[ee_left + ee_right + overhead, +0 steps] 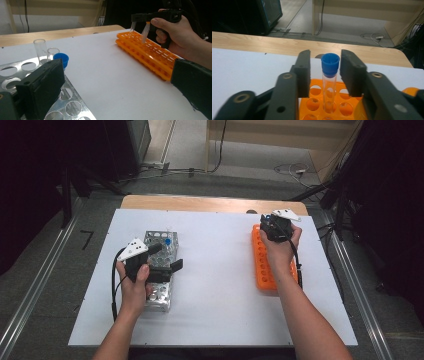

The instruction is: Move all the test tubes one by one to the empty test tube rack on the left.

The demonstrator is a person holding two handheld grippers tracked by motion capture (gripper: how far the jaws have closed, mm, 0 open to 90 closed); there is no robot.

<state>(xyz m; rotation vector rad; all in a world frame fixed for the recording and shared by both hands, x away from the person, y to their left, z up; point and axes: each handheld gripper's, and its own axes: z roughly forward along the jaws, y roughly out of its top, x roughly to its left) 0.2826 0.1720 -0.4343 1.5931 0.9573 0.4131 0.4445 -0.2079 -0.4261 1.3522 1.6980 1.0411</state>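
Two black pads of my right gripper stand apart on either side of a blue-capped tube, with a gap visible on each side, so nothing is clamped. That tube stands upright with its foot in a far hole of the orange rack; I judge the pads flank the cap so it stays vertical. My left gripper has its jaws wide apart and empty, hovering over the metal rack, where a second blue cap and two open glass tubes stand, probably ready for another pick. Both racks rest on the white table, well apart.
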